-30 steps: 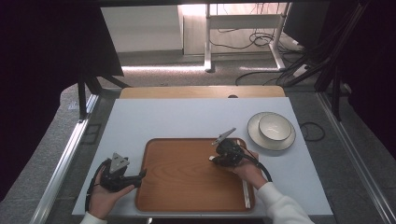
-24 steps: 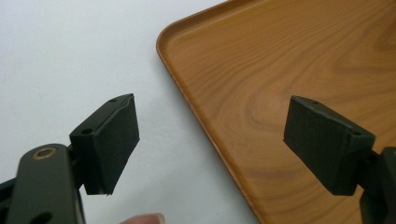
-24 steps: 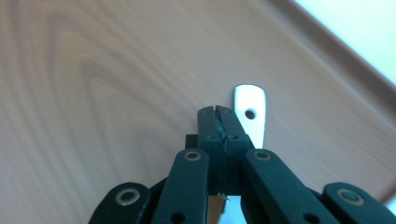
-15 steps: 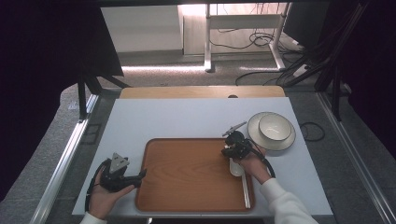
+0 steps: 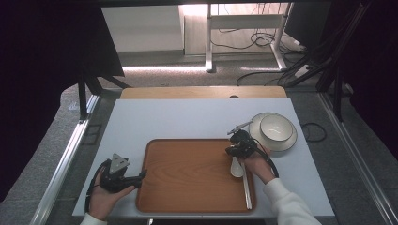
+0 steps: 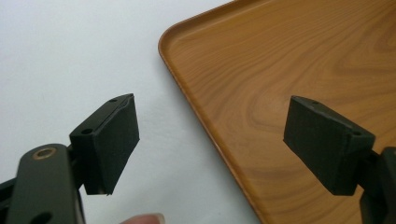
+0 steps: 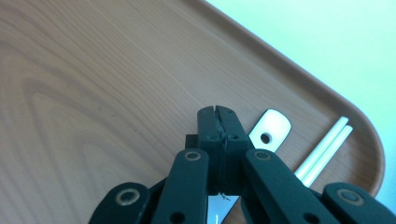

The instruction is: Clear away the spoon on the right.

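While the right gripper (image 7: pixel 217 112) has its jaws pressed together, they seem to pinch the white spoon (image 5: pixel 236 168): in the right gripper view the spoon's handle end, with its small hole, pokes out just right of the jaw tips, and a white sliver shows beneath them, though the contact itself is hidden, so the grip is a likely reading rather than a certain one. From the high view the spoon lies on the tray (image 5: pixel 187 197) directly under that gripper, near the tray's right rim. Two chopsticks (image 7: pixel 322 151) lie farther right of the jaws, along the rim. Beyond the jaws and off the tray stands the bowl (image 5: pixel 275 127) on its plate (image 5: pixel 288 140).

Over at the tray's left edge, the left gripper (image 6: pixel 210 140) idles with jaws spread wide and nothing between them, the tray's corner lying ahead of them.

Judging by this, the step in hand is setting the spoon on the tray. Next, the right jaws need to open and lift straight up without dragging the spoon toward the chopsticks.
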The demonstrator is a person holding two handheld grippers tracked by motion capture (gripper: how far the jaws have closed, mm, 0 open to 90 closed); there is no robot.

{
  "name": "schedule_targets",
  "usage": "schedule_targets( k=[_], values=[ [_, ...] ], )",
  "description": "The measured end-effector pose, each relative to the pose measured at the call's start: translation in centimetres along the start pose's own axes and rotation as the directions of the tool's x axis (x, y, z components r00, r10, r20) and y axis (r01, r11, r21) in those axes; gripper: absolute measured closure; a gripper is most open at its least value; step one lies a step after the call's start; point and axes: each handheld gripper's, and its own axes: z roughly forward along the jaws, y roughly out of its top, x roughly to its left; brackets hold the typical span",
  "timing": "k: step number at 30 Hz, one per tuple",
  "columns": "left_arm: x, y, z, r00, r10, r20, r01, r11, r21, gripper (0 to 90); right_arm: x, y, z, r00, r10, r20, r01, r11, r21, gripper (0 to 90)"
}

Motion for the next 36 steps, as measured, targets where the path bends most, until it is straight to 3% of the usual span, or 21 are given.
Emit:
schedule_targets(
  k=[9,16,19,22,26,32,36],
  values=[
    [0.1,0.0,-0.1,1.0,-0.004,-0.001,0.004,1.0,-0.005,17.7,0.3,0.0,-2.6,0.9996,-0.012,-0.024,0.01,0.996,-0.085,89.8],
    [0.1,-0.1,-0.1,1.0,-0.006,-0.002,0.006,1.0,-0.004,17.7,0.1,-0.5,-5.8,0.9965,-0.016,-0.082,0.001,0.982,-0.187,89.2],
    [0.1,-0.1,-0.1,1.0,-0.006,-0.002,0.006,1.0,-0.003,17.7,-0.1,-0.9,-7.2,0.994,-0.016,-0.108,-0.009,0.974,-0.225,76.6],
    [0.0,-0.1,-0.1,1.0,-0.005,-0.002,0.005,1.0,-0.004,17.7,-0.2,-1.2,-8.6,0.9944,-0.017,-0.104,-0.012,0.963,-0.271,58.0],
    [-0.1,-0.1,-0.1,1.0,-0.004,-0.001,0.004,1.0,-0.004,17.7,-0.6,-1.6,-10.2,0.9956,0.004,-0.094,-0.035,0.944,-0.327,43.9],
    [-0.1,0.0,-0.1,1.0,-0.006,-0.003,0.006,1.0,-0.006,17.7,-1.8,-2.5,-11.9,0.9937,0.046,-0.102,-0.081,0.922,-0.378,39.6],
    [-0.1,0.0,-0.1,1.0,-0.005,-0.002,0.005,1.0,-0.005,17.7,-2.7,-2.8,-12.4,0.9929,0.064,-0.1,-0.099,0.914,-0.394,39.2]
  ],
)
